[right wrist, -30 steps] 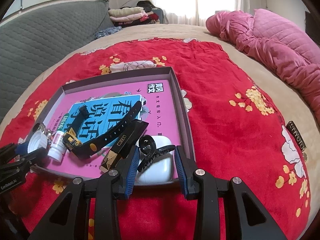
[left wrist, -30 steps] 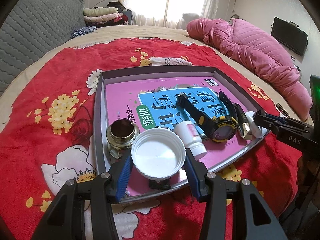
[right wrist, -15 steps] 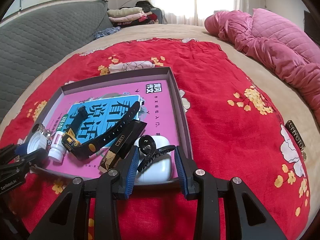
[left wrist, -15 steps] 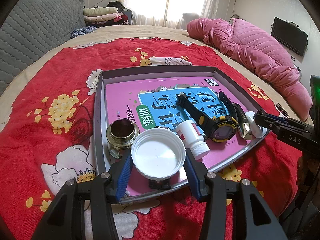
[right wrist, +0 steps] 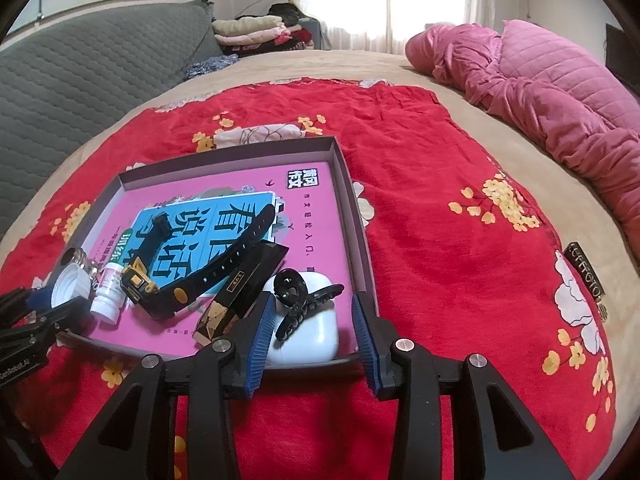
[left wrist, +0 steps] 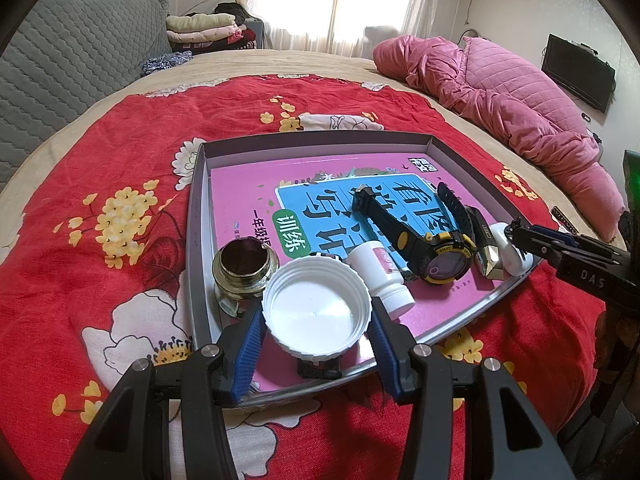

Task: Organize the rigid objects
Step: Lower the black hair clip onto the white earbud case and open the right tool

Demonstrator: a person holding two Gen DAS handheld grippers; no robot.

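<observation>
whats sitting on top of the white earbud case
A black plastic hair clip lies across the white earbud case, between the right claw's fingers. The case's underside and whatever it rests on are hidden.

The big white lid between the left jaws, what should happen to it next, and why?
Probably lift the white lid clear of the tray. The left gripper already has it between its jaws, and the small white bottle and the glass jar crowd it on either side.

The left hand-held gripper (left wrist: 316,330) grips a white cap (left wrist: 316,309) over the gray tray (left wrist: 196,240). Just beyond the cap stand a brass jar (left wrist: 243,266) and a tipped white bottle (left wrist: 380,274).
</observation>
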